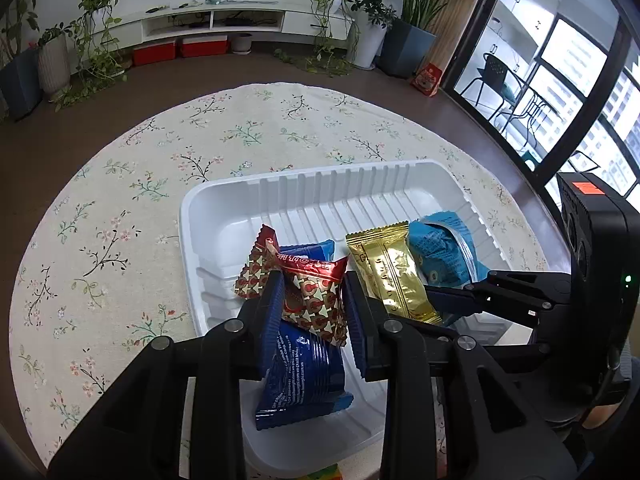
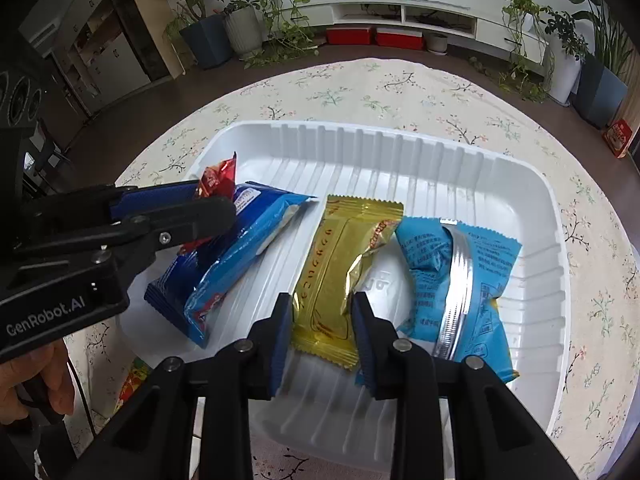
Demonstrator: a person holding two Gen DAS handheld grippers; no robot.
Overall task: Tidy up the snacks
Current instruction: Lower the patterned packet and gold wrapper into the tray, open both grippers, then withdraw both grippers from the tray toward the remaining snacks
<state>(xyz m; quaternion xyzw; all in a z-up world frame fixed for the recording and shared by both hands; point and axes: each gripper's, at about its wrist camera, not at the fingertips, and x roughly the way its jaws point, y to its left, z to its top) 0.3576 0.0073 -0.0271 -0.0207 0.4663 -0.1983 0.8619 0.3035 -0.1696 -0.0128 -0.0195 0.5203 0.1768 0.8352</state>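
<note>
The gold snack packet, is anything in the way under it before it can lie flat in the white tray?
Nothing visible blocks it. The gold snack packet, held by the right gripper, sits over bare floor of the white tray, between the dark blue packet and the light blue packet.

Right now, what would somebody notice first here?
Probably the shiny snacks in the white tray: a gold packet in the middle, a light blue packet to its right. On the left, the left gripper holds a red starry packet above a dark blue packet.
</note>
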